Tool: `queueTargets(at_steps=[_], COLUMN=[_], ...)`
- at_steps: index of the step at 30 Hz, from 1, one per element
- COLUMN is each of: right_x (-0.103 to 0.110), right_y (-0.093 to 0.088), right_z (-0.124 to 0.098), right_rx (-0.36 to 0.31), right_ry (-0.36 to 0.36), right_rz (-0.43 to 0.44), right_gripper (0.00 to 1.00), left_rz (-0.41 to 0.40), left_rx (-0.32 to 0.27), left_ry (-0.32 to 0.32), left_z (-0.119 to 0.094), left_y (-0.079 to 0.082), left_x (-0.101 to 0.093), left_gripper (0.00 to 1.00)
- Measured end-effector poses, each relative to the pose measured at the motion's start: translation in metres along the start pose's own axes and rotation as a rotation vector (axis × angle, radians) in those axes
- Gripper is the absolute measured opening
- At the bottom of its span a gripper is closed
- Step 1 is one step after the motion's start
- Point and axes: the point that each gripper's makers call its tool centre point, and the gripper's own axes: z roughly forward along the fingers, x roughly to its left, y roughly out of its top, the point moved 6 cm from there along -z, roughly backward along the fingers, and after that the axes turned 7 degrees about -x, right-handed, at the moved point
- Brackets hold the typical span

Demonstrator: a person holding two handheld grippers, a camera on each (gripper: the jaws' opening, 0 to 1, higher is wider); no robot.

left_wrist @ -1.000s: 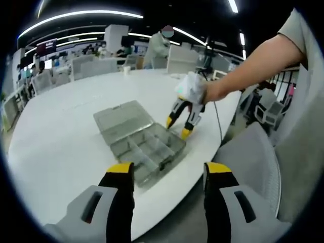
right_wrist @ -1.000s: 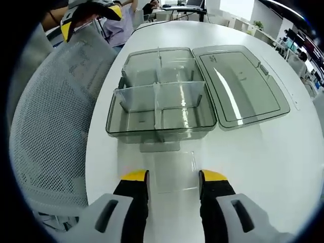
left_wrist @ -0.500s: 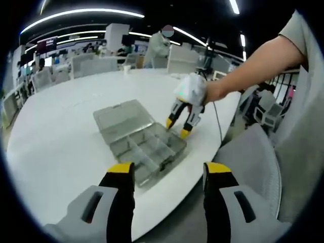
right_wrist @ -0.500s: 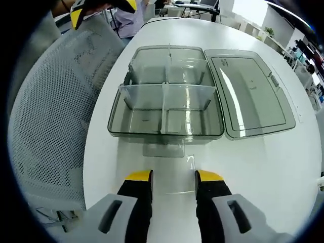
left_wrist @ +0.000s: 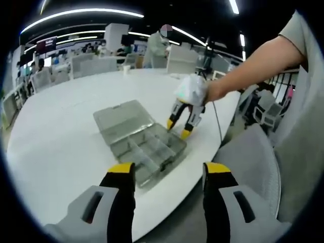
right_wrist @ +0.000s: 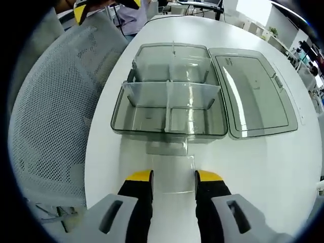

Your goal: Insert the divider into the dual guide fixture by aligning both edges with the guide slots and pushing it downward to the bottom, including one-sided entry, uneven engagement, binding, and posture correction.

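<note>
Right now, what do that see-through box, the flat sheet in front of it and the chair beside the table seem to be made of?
The box looks like clear, slightly smoky hard plastic: glossy glare, table visible through it. The flat sheet, likely the divider, seems the same clear plastic, with only its edges and reflections showing. The chair back looks like pale woven mesh, matte, with fine holes.

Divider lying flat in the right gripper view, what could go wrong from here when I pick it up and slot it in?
1. The clear divider lies flat on the white table between the right tongs; thin and see-through, it could slip or come up tilted.
2. The organizer box sits near the table edge and the left tongs hang away from it, so an uneven push could probably slide it.
</note>
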Motion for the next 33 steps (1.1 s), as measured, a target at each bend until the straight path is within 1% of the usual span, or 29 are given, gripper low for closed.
queueTargets(at_steps=[4, 11, 18, 21, 24, 33], right_x=[0.002, 0.006, 0.007, 0.007, 0.009, 0.012], right_y=[-0.003, -0.006, -0.010, -0.012, -0.013, -0.018], right_z=[-0.002, -0.004, -0.008, -0.010, -0.012, -0.018], right_rx=[0.014, 0.031, 0.038, 0.038, 0.039, 0.042], right_ry=[-0.003, -0.004, -0.012, -0.016, -0.018, -0.023], right_rz=[0.013, 0.013, 0.028, 0.040, 0.040, 0.054], right_gripper=[0.28, 0.28, 0.27, 0.27, 0.27, 0.27], left_rz=[0.000, 0.001, -0.005, -0.020, -0.016, -0.024], left_rx=[0.002, 0.000, -0.001, 0.002, 0.001, 0.013], left_ry=[-0.007, -0.015, -0.018, -0.018, -0.024, -0.044], left_z=[0.002, 0.004, 0.006, 0.007, 0.009, 0.020], left_y=[0.000, 0.000, -0.001, -0.004, -0.003, -0.001], left_x=[-0.002, -0.003, -0.003, -0.003, -0.005, -0.007], left_gripper=[0.52, 0.52, 0.52, 0.52, 0.51, 0.51])
